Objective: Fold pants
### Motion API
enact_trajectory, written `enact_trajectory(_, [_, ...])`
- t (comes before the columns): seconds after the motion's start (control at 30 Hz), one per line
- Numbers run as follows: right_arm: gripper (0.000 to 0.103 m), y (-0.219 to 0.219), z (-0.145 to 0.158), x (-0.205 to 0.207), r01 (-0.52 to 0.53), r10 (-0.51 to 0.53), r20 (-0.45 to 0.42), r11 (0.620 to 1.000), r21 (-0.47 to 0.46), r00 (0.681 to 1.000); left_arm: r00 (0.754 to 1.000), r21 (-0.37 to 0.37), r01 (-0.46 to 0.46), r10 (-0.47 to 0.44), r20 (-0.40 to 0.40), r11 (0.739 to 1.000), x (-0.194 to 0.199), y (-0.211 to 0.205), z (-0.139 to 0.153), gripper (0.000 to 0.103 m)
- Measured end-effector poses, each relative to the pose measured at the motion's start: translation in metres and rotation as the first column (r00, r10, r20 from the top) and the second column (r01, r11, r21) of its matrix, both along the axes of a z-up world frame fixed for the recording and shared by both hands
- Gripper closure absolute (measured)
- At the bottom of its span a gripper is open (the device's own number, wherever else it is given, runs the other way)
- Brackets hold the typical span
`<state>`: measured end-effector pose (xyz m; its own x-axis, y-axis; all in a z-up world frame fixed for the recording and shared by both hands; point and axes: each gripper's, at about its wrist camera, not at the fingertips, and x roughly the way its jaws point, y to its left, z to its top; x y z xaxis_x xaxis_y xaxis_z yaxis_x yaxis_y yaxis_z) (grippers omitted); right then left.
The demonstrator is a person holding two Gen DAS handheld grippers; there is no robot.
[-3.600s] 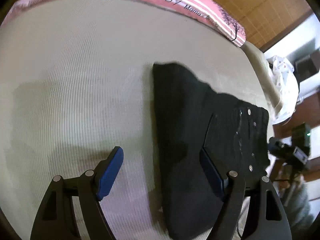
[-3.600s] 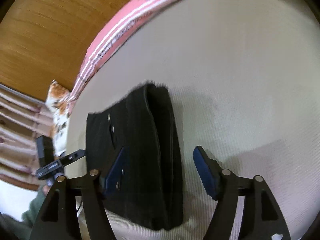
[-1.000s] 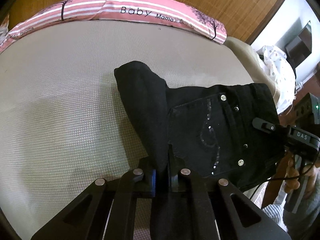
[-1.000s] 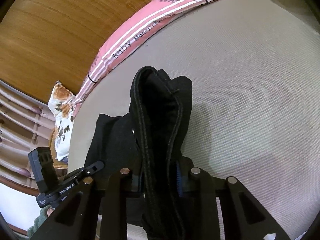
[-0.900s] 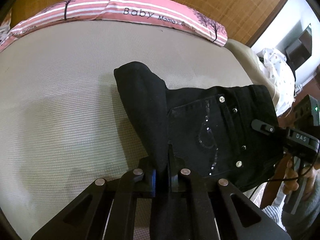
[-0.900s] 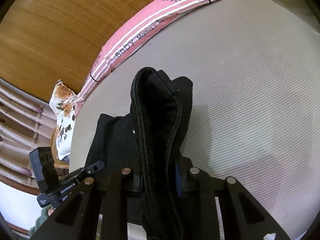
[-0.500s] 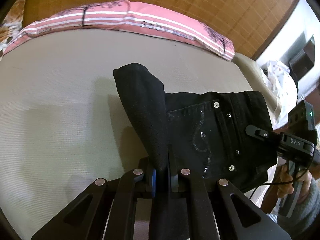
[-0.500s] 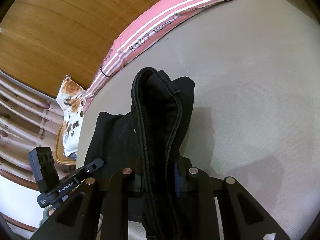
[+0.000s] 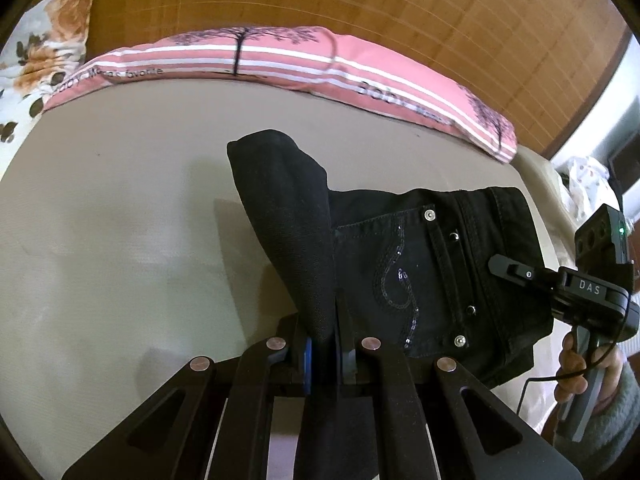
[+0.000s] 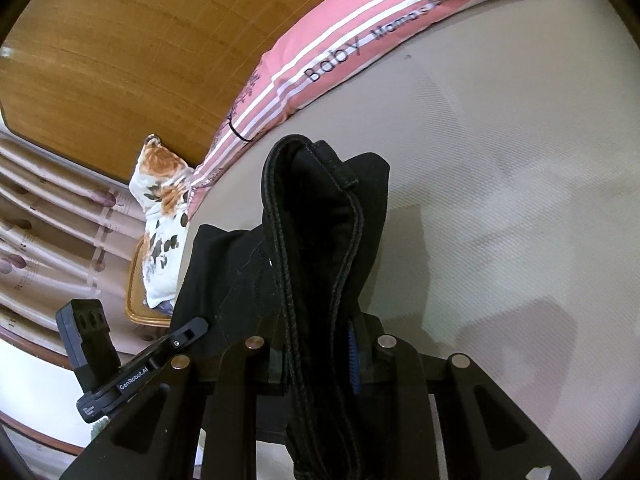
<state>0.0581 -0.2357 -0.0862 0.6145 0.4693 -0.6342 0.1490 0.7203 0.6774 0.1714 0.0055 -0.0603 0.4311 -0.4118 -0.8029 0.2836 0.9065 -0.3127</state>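
Left tongs (image 9: 324, 354) — clamped on a thin black edge of the pants (image 9: 420, 264), blue pads together on the cloth.
Right tongs (image 10: 320, 354) — clamped on a thicker stitched bundle, seemingly waistband or seam layers.

Pants: black denim, lifted at both held ends and hanging between the tongs above the bed (image 9: 120, 200); rear pocket with sequin swirl and rivets faces the left camera.

Change: a few seconds ago both tongs stood apart over the pants lying flat; now both grip, and over the last second the pair has travelled across the bed, headboard and pillows showing more. Judged: a fold is being carried over, not yet laid down.

Writing: striped pink pillow (image 10: 360, 40), "Baby Mama's"; right tongs' body, "DAS"; left tongs' body, "GenRobot.AI".
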Motion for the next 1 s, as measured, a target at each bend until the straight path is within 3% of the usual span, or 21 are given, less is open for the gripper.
enact_trajectory(0.37, [0.083,0.005,-0.007,0.037,-0.019,0.019,-0.023,1.000,-0.009,1.000,1.000,0.017,-0.029,0.029,-0.003,0.999,0.040,0.015,-0.013,0.095])
enact_trajectory(0.57, [0.082,-0.003,-0.027,0.040,-0.009,0.006,-0.048,0.999,-0.053,0.999,0.997,0.046,-0.050,0.053,-0.057,0.998,0.047,0.025,-0.047,0.093])
enact_trajectory(0.67, [0.073,-0.001,-0.034,0.042,-0.008,0.000,-0.064,0.993,-0.117,0.998,0.994,0.035,-0.067,0.069,-0.079,0.997,0.049,0.029,-0.058,0.086])
enact_trajectory(0.83, [0.060,-0.001,-0.038,0.043,0.002,-0.014,-0.070,0.986,-0.166,0.997,0.995,0.081,-0.065,0.071,-0.069,0.995,0.047,0.023,-0.062,0.079])
enact_trajectory(1.0, [0.053,0.004,-0.035,0.035,0.026,-0.042,-0.063,0.969,-0.244,0.997,0.995,0.122,-0.084,0.089,-0.035,0.989,0.041,0.021,-0.059,0.071])
